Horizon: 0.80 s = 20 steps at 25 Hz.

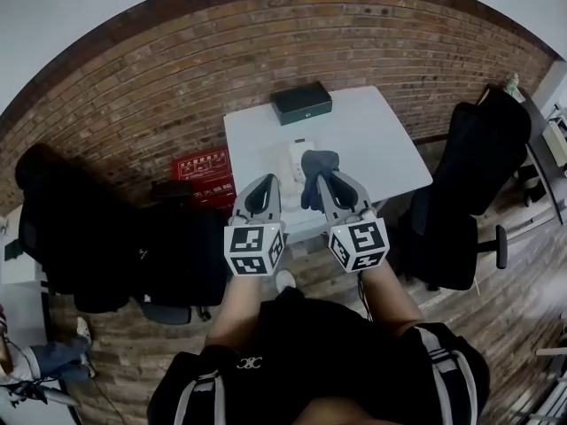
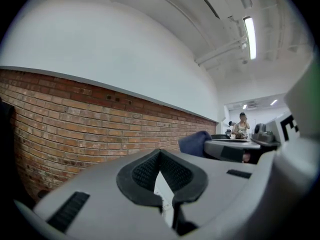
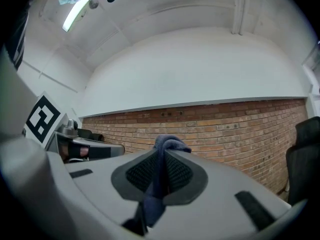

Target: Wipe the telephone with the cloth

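The white telephone (image 1: 290, 159) lies near the front of the white table (image 1: 376, 135). My right gripper (image 1: 324, 179) is shut on a dark blue cloth (image 1: 318, 165), which bunches up beyond its tips just right of the telephone. In the right gripper view the cloth (image 3: 168, 145) sticks out between the pads and hangs down behind them. My left gripper (image 1: 267, 181) is held beside the right one, at the telephone's left, with its jaws closed at the tips (image 2: 160, 153) and nothing in them. Both gripper views look up at the brick wall, so neither shows the telephone.
A dark green box (image 1: 301, 103) sits at the table's back edge against the brick wall. Black office chairs stand at the right (image 1: 474, 162) and left (image 1: 75, 228). A red box (image 1: 202, 167) is on the floor left of the table.
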Motion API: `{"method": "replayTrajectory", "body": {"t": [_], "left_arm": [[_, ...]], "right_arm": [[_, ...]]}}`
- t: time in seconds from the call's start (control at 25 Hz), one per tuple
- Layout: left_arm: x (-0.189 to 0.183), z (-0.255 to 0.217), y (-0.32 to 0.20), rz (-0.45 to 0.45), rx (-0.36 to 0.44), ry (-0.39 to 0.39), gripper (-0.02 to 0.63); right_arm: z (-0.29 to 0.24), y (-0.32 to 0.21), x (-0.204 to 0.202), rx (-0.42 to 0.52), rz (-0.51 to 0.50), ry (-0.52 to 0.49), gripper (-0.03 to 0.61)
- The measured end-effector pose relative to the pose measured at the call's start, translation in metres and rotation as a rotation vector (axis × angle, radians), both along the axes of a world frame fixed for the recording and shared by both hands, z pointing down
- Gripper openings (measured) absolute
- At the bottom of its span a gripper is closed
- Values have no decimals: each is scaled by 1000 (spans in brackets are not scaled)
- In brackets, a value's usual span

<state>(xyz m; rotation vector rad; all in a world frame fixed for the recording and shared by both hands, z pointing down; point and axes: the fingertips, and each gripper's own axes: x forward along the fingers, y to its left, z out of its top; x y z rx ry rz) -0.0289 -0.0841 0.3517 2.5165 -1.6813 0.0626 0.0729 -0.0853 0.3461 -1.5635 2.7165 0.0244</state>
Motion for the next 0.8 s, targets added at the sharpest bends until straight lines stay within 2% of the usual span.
{"method": "replayTrajectory", "body": {"t": [0.2,0.36,0.8], "left_arm": [[-18,9,-47,11,-9,-35,-8],[-32,19,-85,27,-21,-60,-8],[-68,47,-147,39,-100,-10,-8]], "right_arm": [[0,-49,-11,7,67,-9,26],[6,-88,-28,-17,79,13,26],[32,-153,-66,-89,63,81,26]]}}
